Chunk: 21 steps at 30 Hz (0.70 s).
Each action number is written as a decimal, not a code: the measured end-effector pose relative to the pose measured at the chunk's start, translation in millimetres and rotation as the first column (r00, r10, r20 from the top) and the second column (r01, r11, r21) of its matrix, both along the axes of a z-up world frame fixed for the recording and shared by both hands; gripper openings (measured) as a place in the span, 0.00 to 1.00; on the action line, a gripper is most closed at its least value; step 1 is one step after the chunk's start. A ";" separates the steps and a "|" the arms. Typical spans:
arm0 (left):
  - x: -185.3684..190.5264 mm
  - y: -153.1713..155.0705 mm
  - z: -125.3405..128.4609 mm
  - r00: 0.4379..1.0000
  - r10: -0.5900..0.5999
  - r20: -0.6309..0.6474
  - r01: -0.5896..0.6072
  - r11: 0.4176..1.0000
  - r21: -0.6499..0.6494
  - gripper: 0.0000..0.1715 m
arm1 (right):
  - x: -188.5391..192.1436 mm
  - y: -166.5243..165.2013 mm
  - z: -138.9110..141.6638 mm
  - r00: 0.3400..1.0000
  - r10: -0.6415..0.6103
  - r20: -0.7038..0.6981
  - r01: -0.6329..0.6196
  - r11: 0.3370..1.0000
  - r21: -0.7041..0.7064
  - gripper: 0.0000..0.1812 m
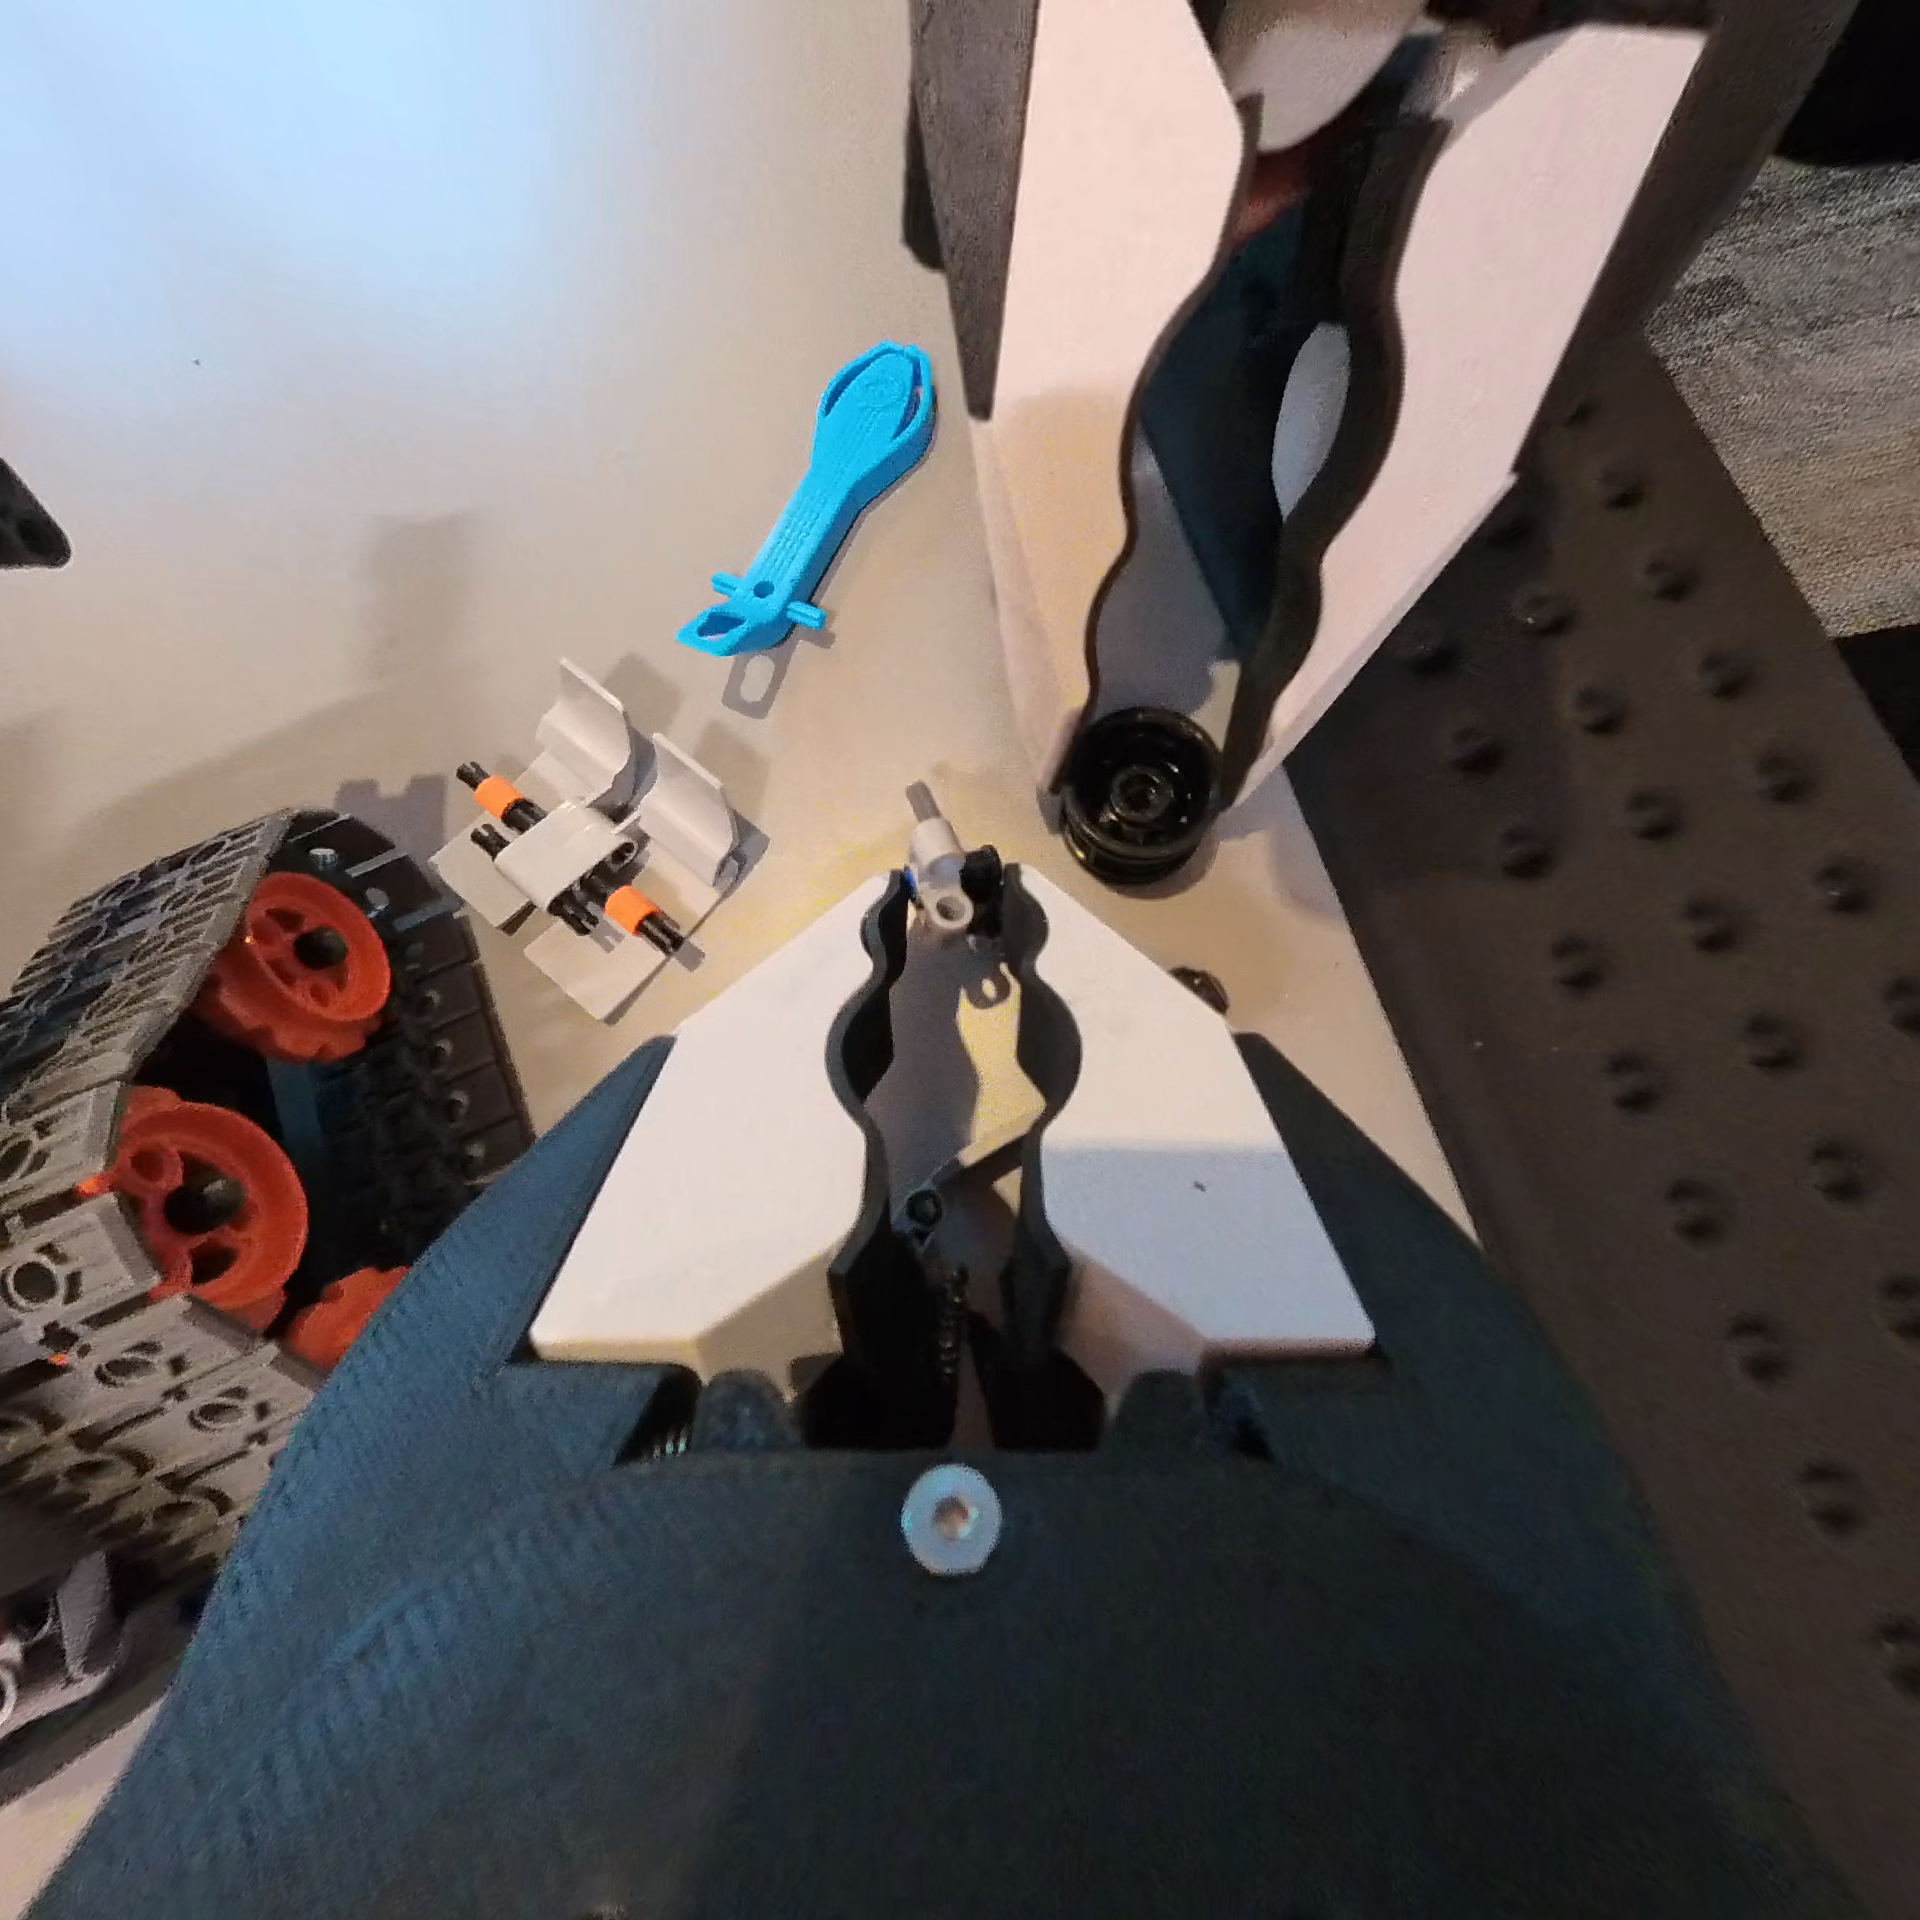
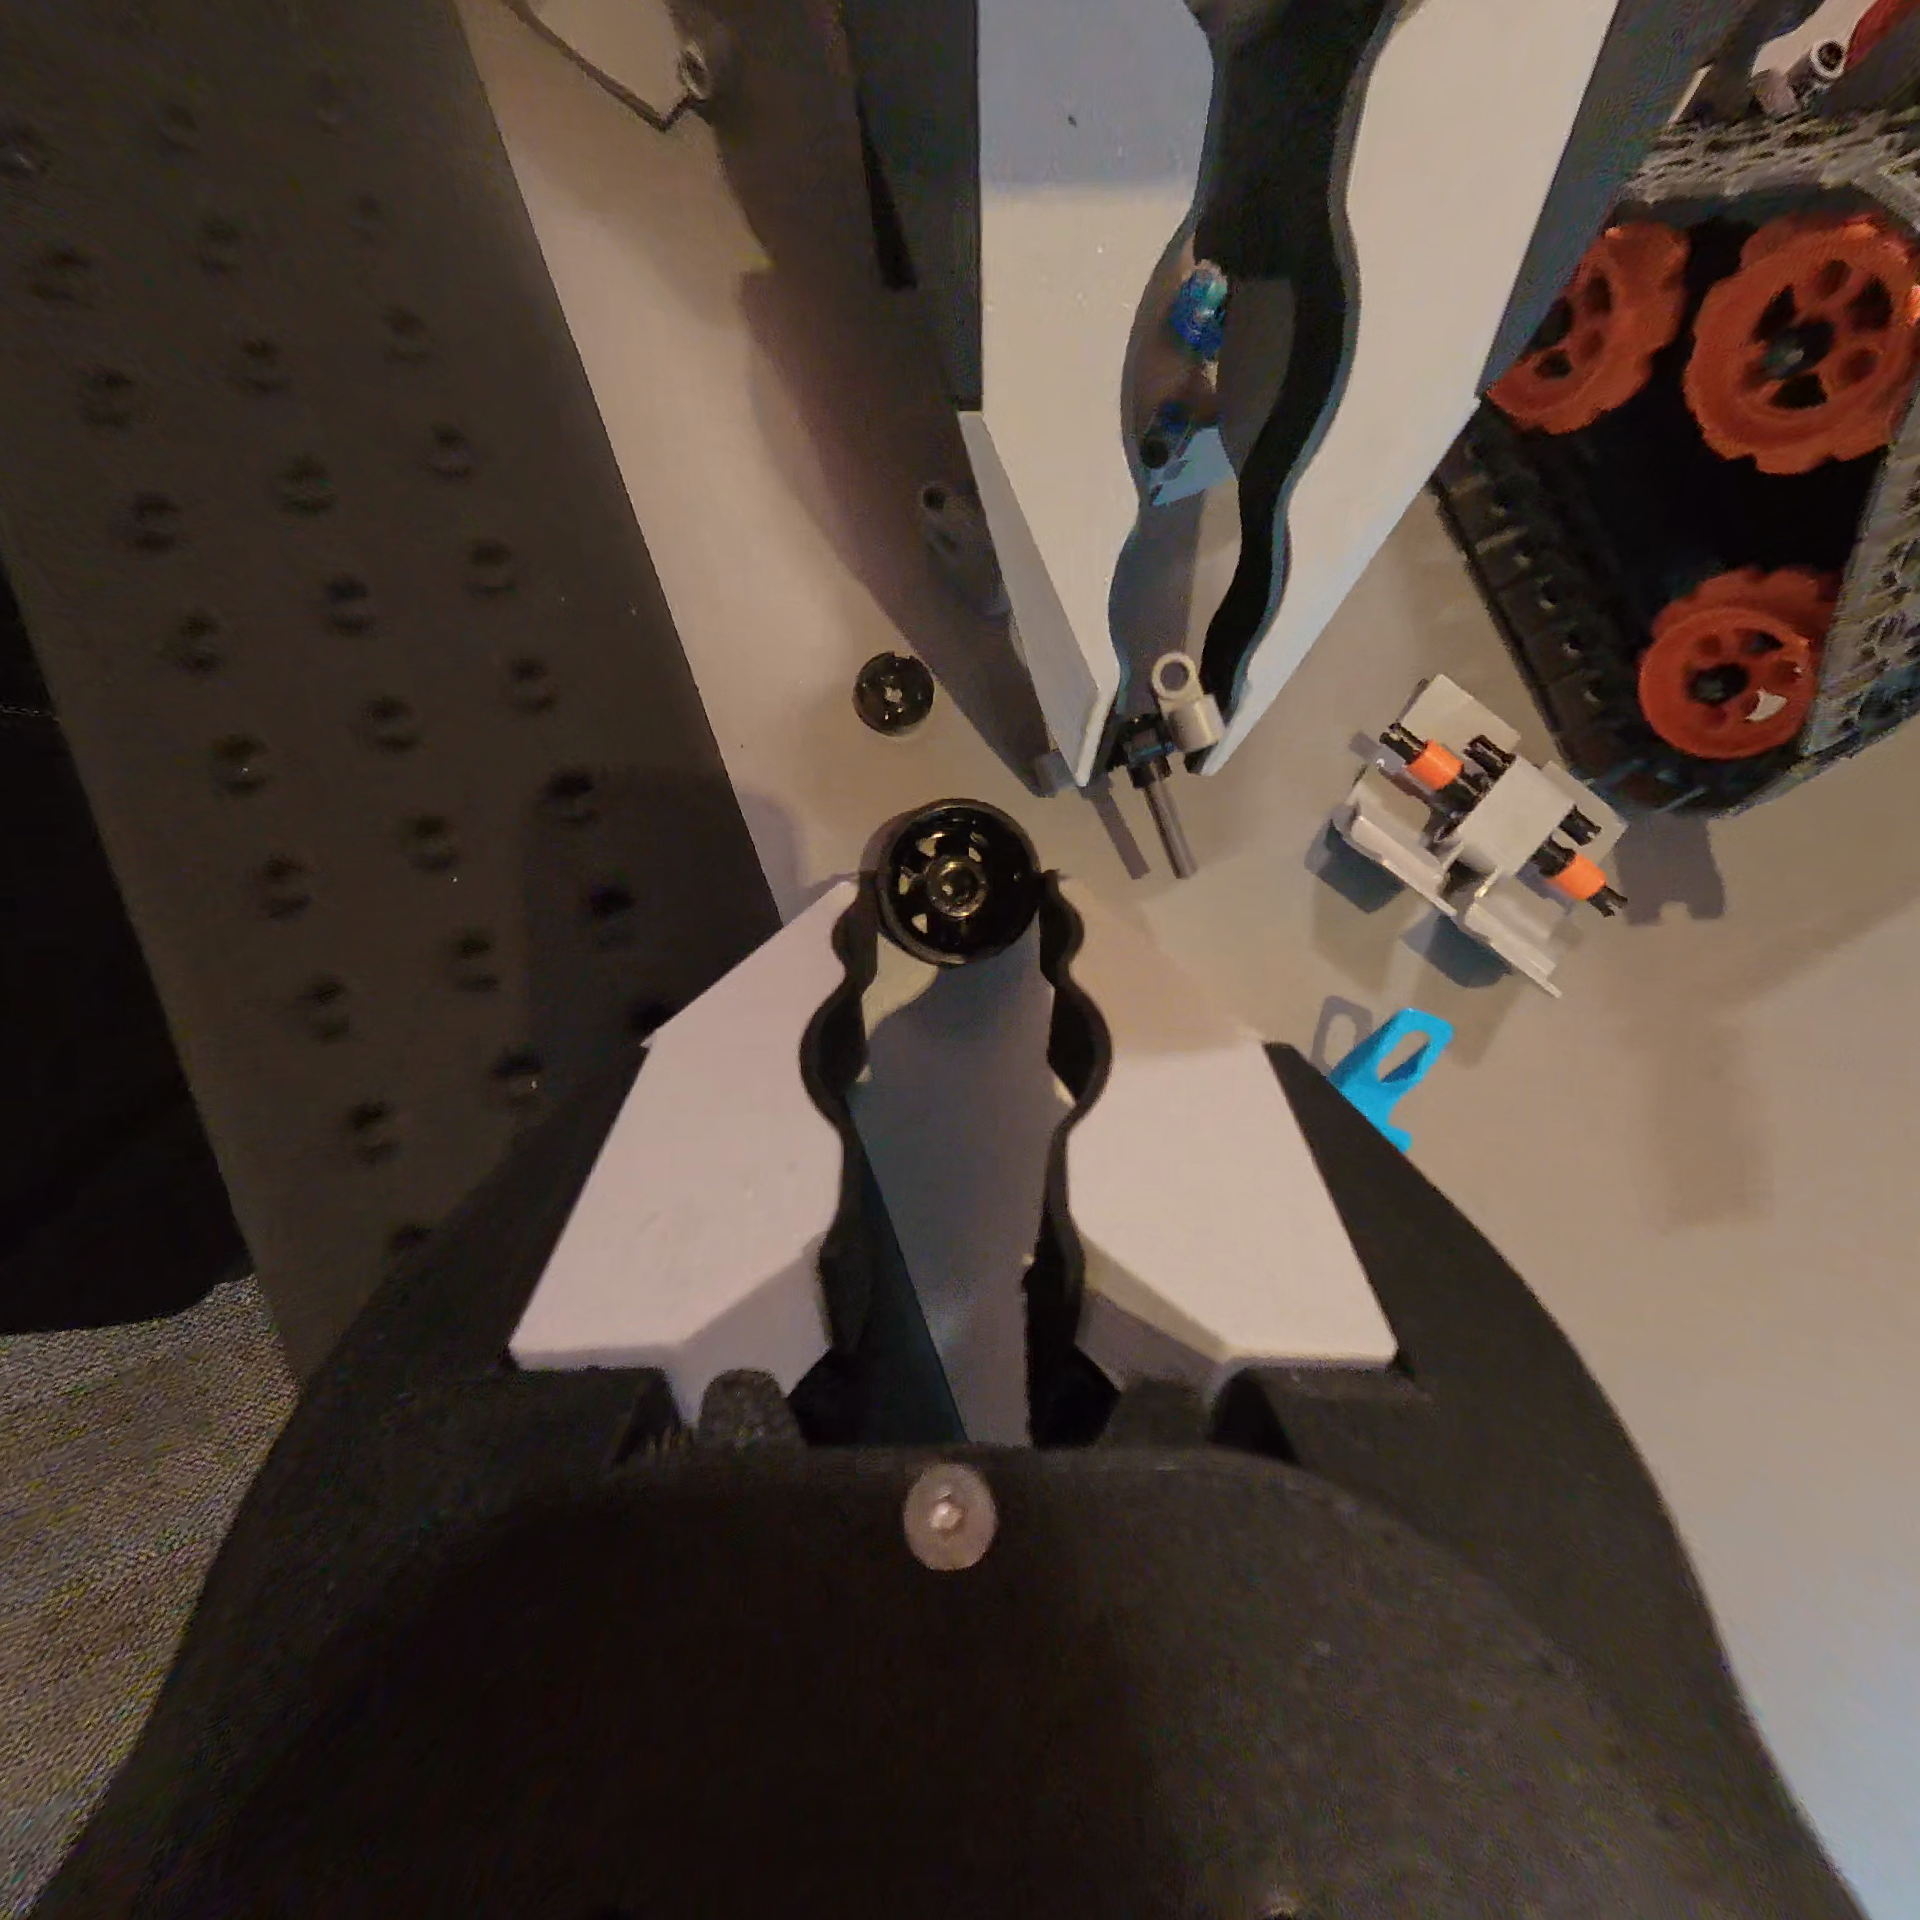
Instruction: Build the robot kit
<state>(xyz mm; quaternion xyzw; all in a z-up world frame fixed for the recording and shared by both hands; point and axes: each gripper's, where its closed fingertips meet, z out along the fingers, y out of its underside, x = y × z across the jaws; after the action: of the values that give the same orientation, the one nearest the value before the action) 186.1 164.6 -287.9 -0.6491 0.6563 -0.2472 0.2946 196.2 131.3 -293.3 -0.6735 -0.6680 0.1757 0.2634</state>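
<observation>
In the left wrist view, your left gripper is clenched on a small grey connector with a thin axle sticking out forward, held right at the fingertips, above the white table. Just beyond it the right gripper comes down around a black wheel that seems to rest on the table. To the left lie a grey assembly with orange bushes, a blue tool and a tracked vehicle.

In the right wrist view, your right gripper's jaws press the black wheel from both sides at their very tips. The connector's axle points toward the wheel, near but apart. A small black round piece lies beside, next to a black perforated board.
</observation>
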 end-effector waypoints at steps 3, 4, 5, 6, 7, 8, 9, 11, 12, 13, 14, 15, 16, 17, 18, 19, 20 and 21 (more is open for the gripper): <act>-0.9 3.4 -0.6 1.000 0.017 -0.003 -0.017 1.000 0.010 0.12 | -0.9 1.8 0.0 1.000 -0.006 -0.007 0.006 1.000 0.015 0.15; -1.0 4.6 -0.9 1.000 0.023 -0.004 -0.023 1.000 0.012 0.14 | -0.9 2.3 -0.1 1.000 -0.014 -0.013 0.014 1.000 0.006 0.15; -1.5 5.7 -1.5 1.000 0.029 -0.010 -0.029 0.999 0.015 0.16 | -1.0 3.2 0.3 0.999 -0.022 -0.026 0.022 1.000 -0.008 0.15; -2.3 6.0 -2.0 0.999 0.031 -0.018 -0.030 0.999 0.017 0.19 | -1.0 4.6 1.3 0.998 -0.031 -0.045 0.030 0.999 -0.022 0.16; -2.9 6.0 -1.5 0.999 0.030 -0.018 -0.030 0.999 0.019 0.21 | -1.0 5.2 2.3 0.997 -0.041 -0.065 0.037 0.998 -0.049 0.16; -3.8 6.6 -0.1 0.999 0.032 -0.017 -0.032 0.999 0.023 0.22 | -1.0 5.0 3.4 0.995 -0.047 -0.087 0.040 0.996 -0.082 0.16; -4.4 7.2 2.1 0.999 0.034 -0.014 -0.033 0.999 0.030 0.25 | -0.8 6.2 5.4 0.992 -0.058 -0.115 0.046 0.993 -0.108 0.16; -5.0 7.3 10.2 1.000 0.027 0.007 -0.027 0.998 0.061 0.27 | -1.1 5.9 11.8 0.979 -0.084 -0.184 0.047 0.979 -0.197 0.15; -4.7 7.4 15.1 1.000 0.022 0.019 -0.024 0.996 0.086 0.29 | -1.3 5.9 16.2 0.969 -0.103 -0.226 0.043 0.966 -0.254 0.16; -3.6 2.1 19.4 1.000 -0.011 0.029 0.008 0.995 0.098 0.30 | -0.6 7.1 20.9 0.957 -0.121 -0.262 0.038 0.952 -0.303 0.16; -2.1 -5.6 23.5 0.997 -0.060 0.039 0.055 0.991 0.121 0.30 | 0.1 7.3 27.5 0.944 -0.133 -0.303 0.019 0.936 -0.352 0.16; -0.5 -10.1 27.7 0.994 -0.099 0.045 0.090 0.980 0.179 0.30 | 1.0 7.8 34.7 0.929 -0.146 -0.340 -0.002 0.916 -0.401 0.16; 1.8 -14.8 32.6 0.989 -0.138 0.051 0.121 0.962 0.243 0.30 | 2.1 8.8 40.8 0.915 -0.161 -0.369 -0.021 0.896 -0.444 0.16; 4.8 -20.4 37.1 0.983 -0.172 0.057 0.149 0.944 0.294 0.27 | 3.0 7.8 44.6 0.909 -0.161 -0.385 -0.048 0.877 -0.478 0.15; 7.8 -24.2 40.5 0.979 -0.195 0.056 0.165 0.926 0.340 0.26 | 3.4 6.2 46.2 0.907 -0.153 -0.392 -0.072 0.862 -0.502 0.15; 9.4 -24.8 40.9 0.979 -0.201 0.037 0.171 0.907 0.386 0.24 | 3.4 5.2 45.8 0.910 -0.150 -0.387 -0.083 0.848 -0.523 0.15; 9.6 -24.5 38.4 0.979 -0.202 0.001 0.183 0.887 0.423 0.22 | 2.8 3.1 44.6 0.915 -0.142 -0.377 -0.095 0.834 -0.543 0.16; 9.7 -26.6 36.2 0.976 -0.215 -0.023 0.202 0.871 0.448 0.18 | 1.5 0.9 44.4 0.918 -0.132 -0.374 -0.108 0.824 -0.556 0.16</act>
<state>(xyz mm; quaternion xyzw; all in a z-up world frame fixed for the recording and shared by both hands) 195.7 138.0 -251.7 -0.4860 0.7574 -0.1290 0.4166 197.6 132.2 -248.9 -0.6754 -0.5138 0.4966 0.1822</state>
